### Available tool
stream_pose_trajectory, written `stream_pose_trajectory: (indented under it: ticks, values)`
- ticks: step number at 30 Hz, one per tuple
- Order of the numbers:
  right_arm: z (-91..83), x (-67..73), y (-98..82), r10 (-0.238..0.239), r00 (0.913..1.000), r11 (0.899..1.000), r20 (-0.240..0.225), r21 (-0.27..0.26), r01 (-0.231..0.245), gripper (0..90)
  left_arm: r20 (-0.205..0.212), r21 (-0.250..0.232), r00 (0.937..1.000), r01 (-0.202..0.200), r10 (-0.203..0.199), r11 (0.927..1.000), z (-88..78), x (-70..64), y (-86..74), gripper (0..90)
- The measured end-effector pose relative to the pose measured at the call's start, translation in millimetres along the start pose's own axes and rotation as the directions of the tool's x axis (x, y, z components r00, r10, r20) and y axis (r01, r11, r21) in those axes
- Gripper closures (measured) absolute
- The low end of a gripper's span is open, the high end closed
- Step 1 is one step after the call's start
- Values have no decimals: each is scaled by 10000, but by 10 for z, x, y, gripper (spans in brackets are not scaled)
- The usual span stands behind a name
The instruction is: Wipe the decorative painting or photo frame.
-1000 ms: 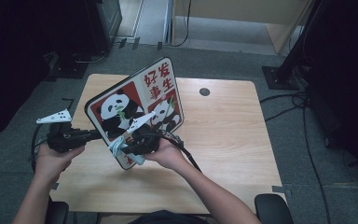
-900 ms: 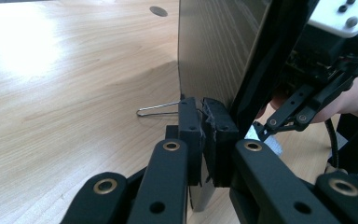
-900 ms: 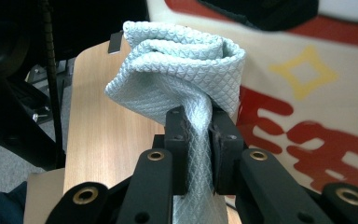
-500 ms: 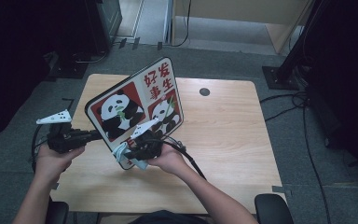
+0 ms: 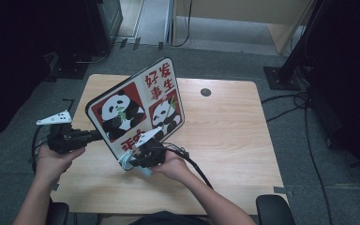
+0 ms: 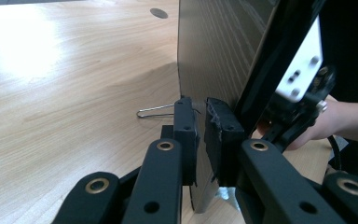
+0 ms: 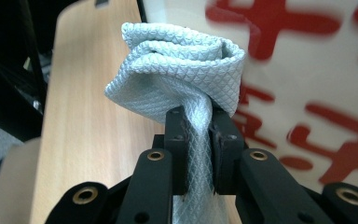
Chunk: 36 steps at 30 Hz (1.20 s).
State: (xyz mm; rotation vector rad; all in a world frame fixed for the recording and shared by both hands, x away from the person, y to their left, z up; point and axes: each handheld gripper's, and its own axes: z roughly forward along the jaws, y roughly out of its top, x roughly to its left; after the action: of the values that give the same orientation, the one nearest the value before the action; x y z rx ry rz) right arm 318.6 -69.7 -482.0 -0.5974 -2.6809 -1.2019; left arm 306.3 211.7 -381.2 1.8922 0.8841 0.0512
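Right jaws: your right gripper (image 7: 196, 126) has its two black jaws pinched tight on a pale blue-grey cloth (image 7: 182, 70), which runs down between the pads as a narrow strip.
Cloth texture: a fine diamond-pattern weave, soft, bunched above the jaws into a rolled, folded wad.
Cloth contact: the wad lies right against the glossy printed face of the board (image 7: 307, 70), near its lower edge; whether it presses on it you cannot tell.
Left jaws: your left gripper (image 6: 199, 126) is clamped on the thin edge of the board (image 6: 214, 51), one pad on each face; the pads are blocky, matt black, the right one rough and chipped at its corner.
Board back: in the left gripper view you see a flat wood-grain brown back with a black rim.
Board front: in the high view the board (image 5: 136, 110) is a rounded-corner rectangle, white with red panels, two pandas and red characters.
Board place: it stands tilted on edge over the near-left part of the table (image 5: 225, 140), held between your two hands.
Clip: a thin bent wire clip (image 6: 154, 111) lies flat on the tabletop just behind the left jaws.
Table: light wood-grain top, smooth, rounded corners, with a round dark grommet (image 5: 206, 92) near the far edge.
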Motion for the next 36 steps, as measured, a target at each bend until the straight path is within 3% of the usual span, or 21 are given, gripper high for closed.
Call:
stream_pose_trajectory:
  ticks: [5, 10, 19, 28, 36]
  values:
    - [55, -42, -102, 46, 10000, 10000, -46, 47, -46, 799, -3, 9, 10000, -14, 14, 10000, -1, 2, -1, 825]
    - [84, -63, -163, 127, 9998, 9987, 132, 488, -134, 799, -7, 0, 10000, -37, 37, 10000, -1, -1, -1, 817]
    - [24, -50, -120, 169, 9999, 9975, 22, 683, -170, 799, 41, 34, 10000, -64, 64, 10000, 4, 10, -5, 801]
    - [-237, 41, 157, 91, 9999, 9997, 146, 216, -94, 800, -41, 53, 10000, -68, 69, 10000, 3, 30, -11, 744]
    - [-446, 137, 475, 5, 9999, 10000, 148, -73, -4, 800, -37, 47, 9999, -158, 158, 9999, -14, 37, -9, 749]
